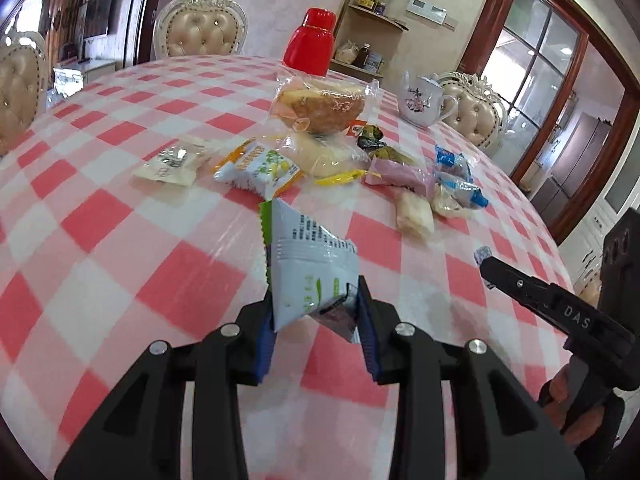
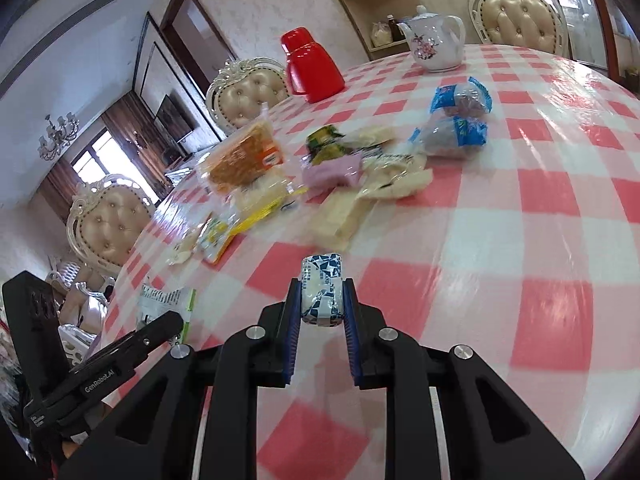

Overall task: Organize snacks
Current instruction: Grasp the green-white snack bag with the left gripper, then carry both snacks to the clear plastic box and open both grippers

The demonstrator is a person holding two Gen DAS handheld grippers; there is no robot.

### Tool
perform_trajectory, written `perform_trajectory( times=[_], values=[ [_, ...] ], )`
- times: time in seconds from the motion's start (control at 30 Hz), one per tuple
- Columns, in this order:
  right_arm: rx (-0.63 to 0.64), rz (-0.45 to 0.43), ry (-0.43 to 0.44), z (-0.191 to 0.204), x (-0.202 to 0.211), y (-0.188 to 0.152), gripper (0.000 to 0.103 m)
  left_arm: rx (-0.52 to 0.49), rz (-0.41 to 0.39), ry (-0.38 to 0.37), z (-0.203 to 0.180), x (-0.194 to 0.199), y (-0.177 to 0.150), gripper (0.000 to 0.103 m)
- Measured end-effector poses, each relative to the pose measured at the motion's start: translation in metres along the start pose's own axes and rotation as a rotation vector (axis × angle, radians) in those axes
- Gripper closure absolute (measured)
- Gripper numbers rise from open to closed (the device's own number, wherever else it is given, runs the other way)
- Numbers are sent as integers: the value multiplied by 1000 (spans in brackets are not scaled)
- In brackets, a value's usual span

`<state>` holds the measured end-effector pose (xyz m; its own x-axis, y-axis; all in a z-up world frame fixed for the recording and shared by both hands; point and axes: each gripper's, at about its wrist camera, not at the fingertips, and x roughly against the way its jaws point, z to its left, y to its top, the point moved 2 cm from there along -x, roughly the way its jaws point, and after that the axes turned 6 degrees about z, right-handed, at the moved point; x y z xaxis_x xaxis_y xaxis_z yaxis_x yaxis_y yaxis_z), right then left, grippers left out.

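My left gripper [image 1: 318,300] is shut on a white and green snack packet [image 1: 308,264], lifted above the checked tablecloth [image 1: 120,240]. In the right wrist view, my right gripper [image 2: 322,300] is shut on a small white and blue wrapped candy [image 2: 322,294], also held over the table. A heap of snacks lies mid-table: a wrapped bread bun [image 1: 320,106], an orange and white packet [image 1: 260,168], a pale packet [image 1: 172,164], a pink packet [image 1: 400,176] and blue-wrapped pieces [image 1: 456,172]. The right gripper [image 1: 486,268] shows at the right edge of the left wrist view.
A red thermos [image 1: 310,42] and a white floral teapot [image 1: 420,100] stand beyond the snacks. Padded chairs [image 1: 200,28] ring the round table. A wall shelf [image 1: 372,36] with jars and a wooden glass door [image 1: 540,72] are behind.
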<state>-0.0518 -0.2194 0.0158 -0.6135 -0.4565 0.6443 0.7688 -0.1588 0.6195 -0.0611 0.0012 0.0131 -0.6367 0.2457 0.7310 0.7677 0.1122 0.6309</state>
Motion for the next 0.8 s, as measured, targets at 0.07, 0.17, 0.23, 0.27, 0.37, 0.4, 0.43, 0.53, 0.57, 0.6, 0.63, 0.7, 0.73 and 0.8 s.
perform_trajectory(
  times=[0.07, 0.17, 0.23, 0.27, 0.37, 0.4, 0.43, 0.53, 0.57, 0.6, 0.63, 0.7, 0.73, 0.8],
  values=[
    [9, 1, 5, 7, 2, -7, 82, -22, -7, 29, -1, 10, -6, 67],
    [26, 10, 5, 19, 4, -18, 82, -46, -18, 63, 0, 23, -16, 67],
    [34, 16, 6, 25, 5, -23, 82, -62, -25, 84, 2, 33, -22, 67],
    [36, 21, 9, 28, 6, -26, 82, -72, -30, 100, 4, 39, -25, 67],
    [42, 35, 27, 37, 7, -35, 82, -85, -42, 135, 11, 55, -35, 67],
    [48, 40, 27, 42, 7, -39, 82, -87, -45, 140, 15, 60, -37, 67],
    [50, 43, 30, 44, 7, -41, 82, -88, -47, 147, 19, 66, -40, 67],
    [67, 61, 40, 57, 5, -49, 82, -91, -55, 174, 30, 84, -50, 67],
    [84, 68, 39, 64, 3, -52, 82, -90, -59, 188, 35, 92, -54, 67],
    [94, 72, 41, 68, 3, -54, 82, -87, -61, 198, 41, 98, -58, 67],
    [109, 80, 44, 75, 1, -57, 82, -85, -62, 203, 44, 102, -61, 67],
    [133, 92, 44, 86, -2, -62, 82, -75, -58, 225, 57, 112, -69, 67],
    [145, 99, 47, 92, -4, -64, 82, -65, -51, 230, 63, 115, -72, 67],
    [171, 114, 48, 103, -8, -69, 82, -43, -42, 238, 76, 124, -78, 67]
  ],
)
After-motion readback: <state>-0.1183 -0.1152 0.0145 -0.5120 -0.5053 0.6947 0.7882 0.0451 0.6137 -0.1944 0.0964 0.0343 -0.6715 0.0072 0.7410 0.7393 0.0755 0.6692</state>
